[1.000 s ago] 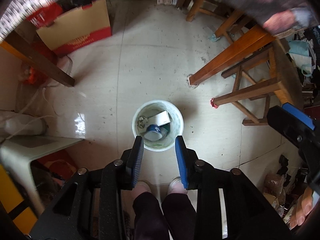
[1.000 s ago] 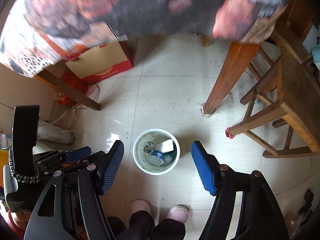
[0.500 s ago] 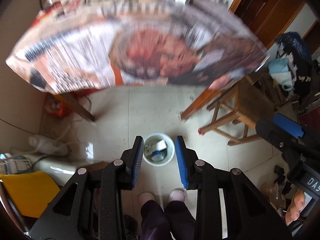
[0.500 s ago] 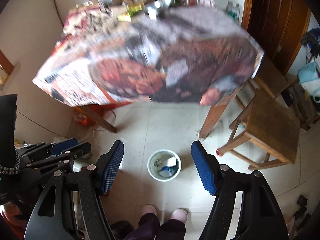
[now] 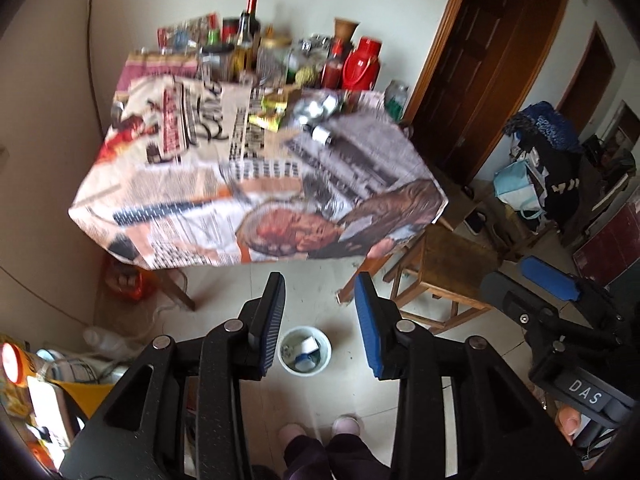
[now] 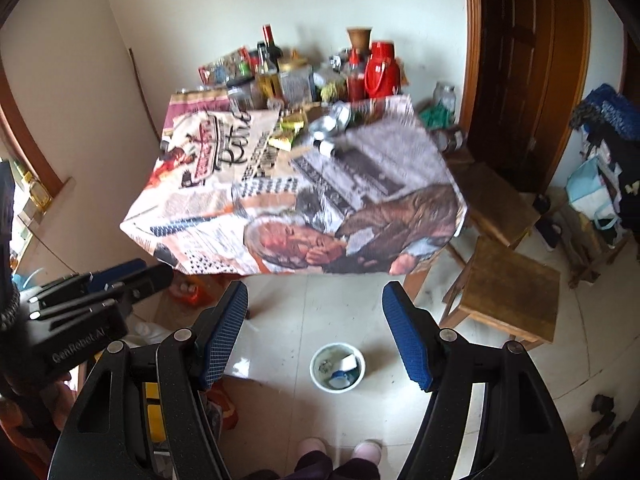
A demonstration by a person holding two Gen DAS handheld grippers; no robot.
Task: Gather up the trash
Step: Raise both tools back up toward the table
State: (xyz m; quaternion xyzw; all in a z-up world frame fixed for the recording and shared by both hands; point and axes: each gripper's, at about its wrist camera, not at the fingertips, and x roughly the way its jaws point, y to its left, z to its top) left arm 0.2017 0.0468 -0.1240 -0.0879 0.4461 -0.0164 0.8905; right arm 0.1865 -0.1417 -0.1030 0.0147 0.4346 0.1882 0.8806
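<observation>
A small white bin (image 5: 306, 350) (image 6: 337, 368) holding scraps stands on the tiled floor, far below both grippers. Beyond it is a table spread with newspaper (image 5: 256, 184) (image 6: 300, 200). On the table lie a yellow-green wrapper (image 5: 272, 114) (image 6: 288, 132), crumpled silver foil (image 5: 316, 108) (image 6: 332, 122) and a small can (image 5: 322, 134) (image 6: 326, 146). My left gripper (image 5: 320, 320) has nothing between its fingers and its jaws are opening. My right gripper (image 6: 316, 336) is open wider, also with nothing in it. Both hang in the air short of the table's near edge.
Bottles, jars and a red thermos (image 5: 362, 64) crowd the table's far end. Two wooden stools (image 6: 508, 280) stand to the right, near a dark door (image 6: 520, 60). Bags and boxes sit at the left and right edges. The person's feet (image 6: 340, 450) are just behind the bin.
Both grippers have risen from close above the bin to table height and tilted up. The table top and its litter have come into view, and the bin looks smaller.
</observation>
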